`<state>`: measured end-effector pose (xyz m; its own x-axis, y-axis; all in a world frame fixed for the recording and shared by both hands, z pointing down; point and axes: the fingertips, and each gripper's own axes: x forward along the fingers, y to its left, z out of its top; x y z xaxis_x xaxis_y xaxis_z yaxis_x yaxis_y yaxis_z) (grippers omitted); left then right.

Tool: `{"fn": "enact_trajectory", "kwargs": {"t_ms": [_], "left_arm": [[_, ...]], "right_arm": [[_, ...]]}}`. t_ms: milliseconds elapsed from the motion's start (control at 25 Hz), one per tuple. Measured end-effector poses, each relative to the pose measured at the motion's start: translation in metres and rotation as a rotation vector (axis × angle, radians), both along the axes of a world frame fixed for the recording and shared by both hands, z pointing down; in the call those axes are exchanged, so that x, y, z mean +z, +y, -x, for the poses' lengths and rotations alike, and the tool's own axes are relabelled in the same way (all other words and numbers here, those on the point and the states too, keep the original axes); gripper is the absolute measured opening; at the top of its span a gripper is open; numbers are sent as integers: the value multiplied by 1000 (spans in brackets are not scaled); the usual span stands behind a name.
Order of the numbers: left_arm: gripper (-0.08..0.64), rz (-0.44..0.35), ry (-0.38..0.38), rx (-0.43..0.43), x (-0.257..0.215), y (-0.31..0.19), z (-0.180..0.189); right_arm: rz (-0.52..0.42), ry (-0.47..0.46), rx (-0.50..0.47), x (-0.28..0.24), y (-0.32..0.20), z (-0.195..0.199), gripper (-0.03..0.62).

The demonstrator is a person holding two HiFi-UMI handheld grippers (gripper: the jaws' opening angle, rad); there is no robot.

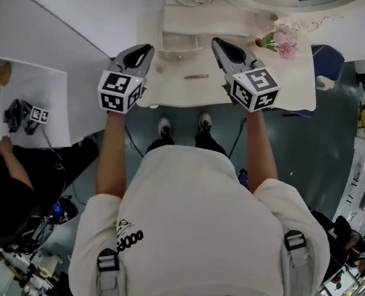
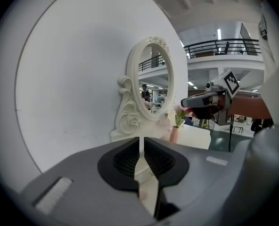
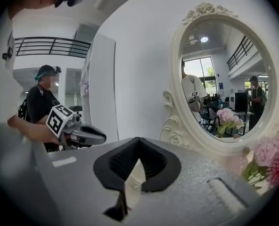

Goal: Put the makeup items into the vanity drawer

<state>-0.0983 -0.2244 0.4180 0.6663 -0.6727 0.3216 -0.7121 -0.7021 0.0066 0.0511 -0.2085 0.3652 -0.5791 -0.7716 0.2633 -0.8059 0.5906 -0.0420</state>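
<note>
A cream vanity table (image 1: 281,85) with an oval mirror (image 3: 224,79) stands in front of me. Its small drawer (image 1: 179,45) is pulled open under the mirror base. A thin pinkish makeup stick (image 1: 196,76) lies on the tabletop just in front of the drawer. My left gripper (image 1: 147,48) hovers over the table's left edge, with a narrow gap between its jaws (image 2: 142,138) and nothing in it. My right gripper (image 1: 216,42) hangs to the right of the drawer, its jaws (image 3: 138,139) shut and empty. Both grippers are apart from the stick.
A vase of pink flowers (image 1: 281,41) stands at the table's right rear. A blue seat (image 1: 327,60) is to the right of the table. At the left a seated person (image 1: 10,184) works at a white table (image 1: 47,97) that has another gripper (image 1: 25,115) on it.
</note>
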Motion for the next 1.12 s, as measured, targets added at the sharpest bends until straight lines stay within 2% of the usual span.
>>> {"fn": "enact_trajectory", "kwargs": {"t_ms": [200, 360, 720, 840, 1120], "left_arm": [[87, 99, -40, -41, 44, -5, -9], [119, 219, -125, -68, 100, -8, -7], [187, 403, -225, -62, 181, -1, -10], [192, 437, -268, -57, 198, -1, -12], [157, 434, -302, -87, 215, -10, -12]], "right_arm": [[47, 27, -52, 26, -9, -12, 3], [87, 7, -91, 48, -14, -14, 3], [209, -4, -72, 94, -19, -20, 3], [225, -2, -74, 101, -17, -18, 3], [245, 14, -71, 110, -11, -20, 3]]}}
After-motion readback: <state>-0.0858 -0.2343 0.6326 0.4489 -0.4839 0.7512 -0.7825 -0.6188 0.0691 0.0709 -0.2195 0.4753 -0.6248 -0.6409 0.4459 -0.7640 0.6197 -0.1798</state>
